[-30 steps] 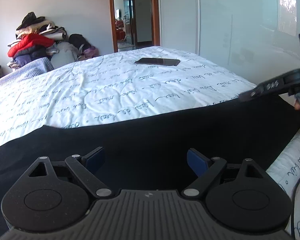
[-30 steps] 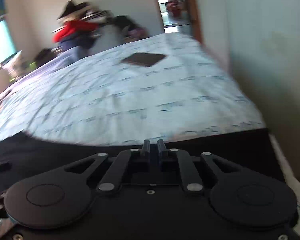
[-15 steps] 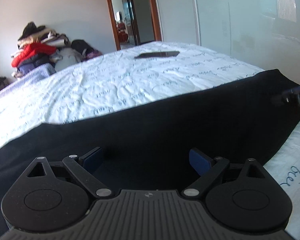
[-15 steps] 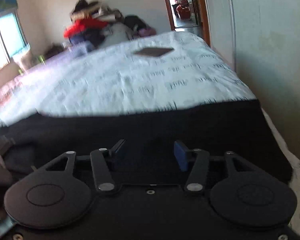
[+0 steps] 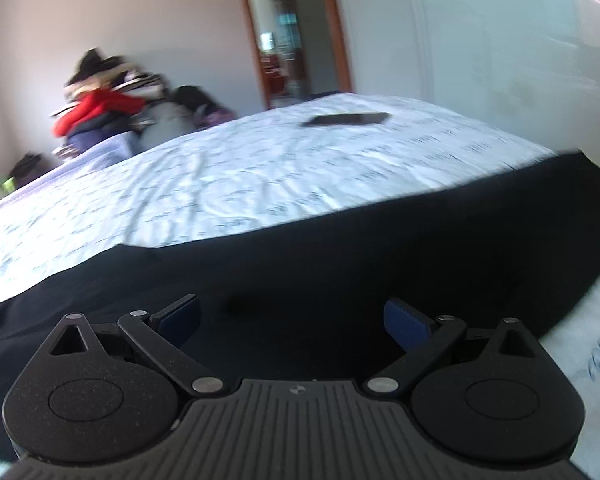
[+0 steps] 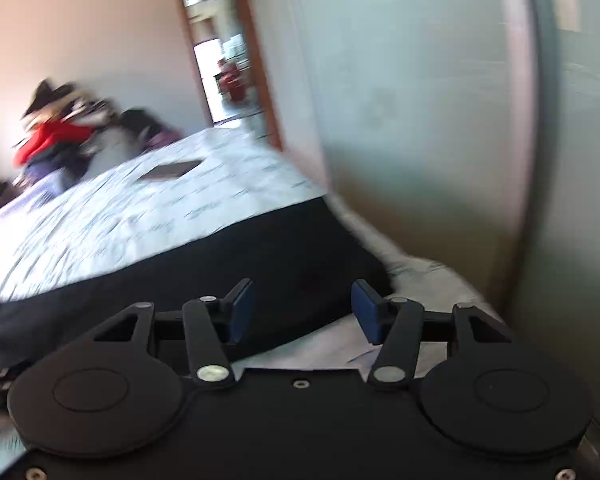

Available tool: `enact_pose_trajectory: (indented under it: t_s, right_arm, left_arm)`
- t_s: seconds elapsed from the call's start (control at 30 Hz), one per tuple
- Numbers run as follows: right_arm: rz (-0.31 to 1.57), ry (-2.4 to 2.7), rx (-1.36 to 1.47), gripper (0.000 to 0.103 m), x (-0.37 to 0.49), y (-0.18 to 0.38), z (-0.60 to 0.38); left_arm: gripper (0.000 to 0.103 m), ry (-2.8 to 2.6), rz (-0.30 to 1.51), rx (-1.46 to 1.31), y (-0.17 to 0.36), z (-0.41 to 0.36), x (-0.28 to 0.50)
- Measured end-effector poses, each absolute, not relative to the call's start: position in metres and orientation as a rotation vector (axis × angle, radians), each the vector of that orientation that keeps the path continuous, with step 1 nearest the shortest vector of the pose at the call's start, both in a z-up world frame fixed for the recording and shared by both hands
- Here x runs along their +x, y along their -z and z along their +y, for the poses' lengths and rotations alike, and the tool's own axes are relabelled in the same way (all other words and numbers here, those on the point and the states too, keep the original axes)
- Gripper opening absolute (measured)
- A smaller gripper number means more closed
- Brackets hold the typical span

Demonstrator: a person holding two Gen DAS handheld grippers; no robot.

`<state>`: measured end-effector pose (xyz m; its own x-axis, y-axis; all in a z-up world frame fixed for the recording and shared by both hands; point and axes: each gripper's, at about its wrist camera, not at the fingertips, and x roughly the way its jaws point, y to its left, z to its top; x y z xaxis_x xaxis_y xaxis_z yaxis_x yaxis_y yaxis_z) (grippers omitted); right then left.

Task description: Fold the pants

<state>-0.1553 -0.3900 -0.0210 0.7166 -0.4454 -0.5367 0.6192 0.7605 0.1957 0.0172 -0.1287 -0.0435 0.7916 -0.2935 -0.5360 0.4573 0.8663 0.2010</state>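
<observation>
Black pants [image 5: 340, 264] on bed [image 5: 228, 184]; both grippers empty, jaws apart.

Left gripper [image 5: 292, 316]: jaws wide, just opened further, nothing between, pads above the cloth. Right gripper [image 6: 302, 308]: jaws about half apart, just opening, nothing gripped; pants' end [image 6: 260, 256] under and ahead of the left pad, sheet under the right. Pants lay flat, a dark band across the near edge. Phone [image 5: 346, 119] far ahead.

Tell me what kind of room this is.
Most likely a bedroom: a wide bed with a white script-printed sheet, a heap of clothes against the wall, and a wooden-framed doorway.
</observation>
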Motion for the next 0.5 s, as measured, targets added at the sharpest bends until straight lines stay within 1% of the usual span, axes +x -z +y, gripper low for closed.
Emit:
enact_pose_trajectory:
  t_s: [0.2,0.33,0.43,0.5]
  right_arm:
    - [0.494,0.633,0.512,0.058,-0.163,0.027,-0.410]
    - [0.499,0.619,0.558,0.059,-0.168,0.035,-0.411]
    - [0.495,0.608,0.565,0.064,-0.167,0.038,-0.411]
    - [0.496,0.600,0.563,0.066,-0.164,0.039,-0.410]
  left_arm:
    - [0.099,0.314,0.633,0.215,0.032,-0.121,0.047]
    - [0.099,0.259,0.656,0.194,0.029,-0.116,0.060]
    - [0.099,0.225,0.653,0.208,0.026,-0.115,0.064]
    - [0.099,0.212,0.654,0.209,0.024,-0.114,0.065]
